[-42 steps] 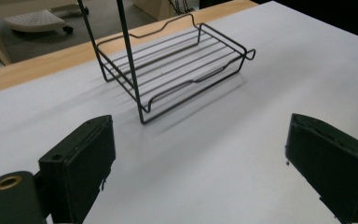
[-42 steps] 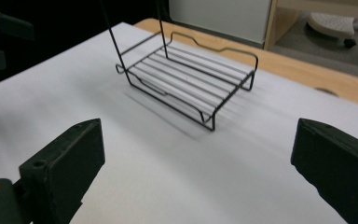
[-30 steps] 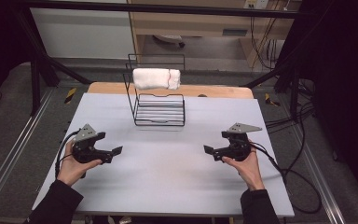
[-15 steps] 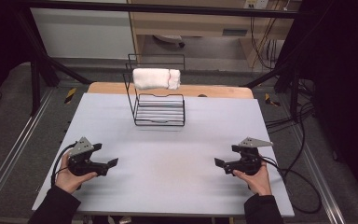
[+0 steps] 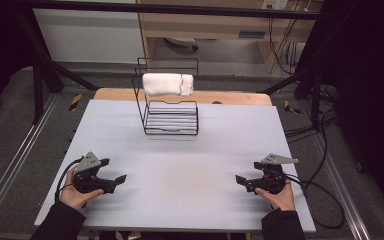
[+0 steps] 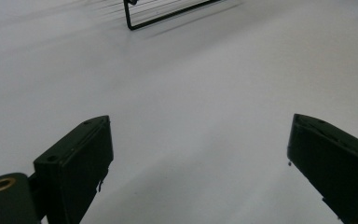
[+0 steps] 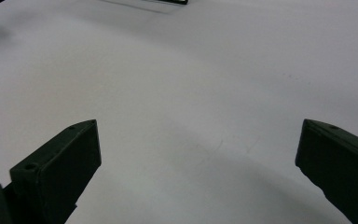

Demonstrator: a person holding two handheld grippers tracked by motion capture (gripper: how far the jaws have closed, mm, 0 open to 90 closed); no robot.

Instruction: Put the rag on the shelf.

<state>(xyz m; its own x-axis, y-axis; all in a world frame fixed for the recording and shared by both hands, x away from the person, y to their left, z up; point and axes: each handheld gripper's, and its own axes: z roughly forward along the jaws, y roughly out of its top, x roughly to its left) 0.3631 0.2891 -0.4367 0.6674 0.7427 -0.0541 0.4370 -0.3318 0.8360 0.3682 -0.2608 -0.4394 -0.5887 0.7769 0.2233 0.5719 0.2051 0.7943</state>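
Both grippers, left (image 5: 117, 180) and right (image 5: 240, 180), drawn nearer, jaws wide, one wire rack (image 5: 172, 117), one rolled towel (image 5: 168, 84)

Bare white table (image 5: 180, 165) lies wide open between and ahead of both hands, and the one obstacle is the black wire rack (image 5: 171, 116) carrying a rolled towel (image 5: 168, 84) near the far edge.

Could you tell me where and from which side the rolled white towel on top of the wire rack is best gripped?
Grip the rolled white towel around its middle, coming from the near side or above. It lies lengthwise across the top of the wire rack, so its round sides face the tongs, and open jaws could likely close across the roll without catching the wires.
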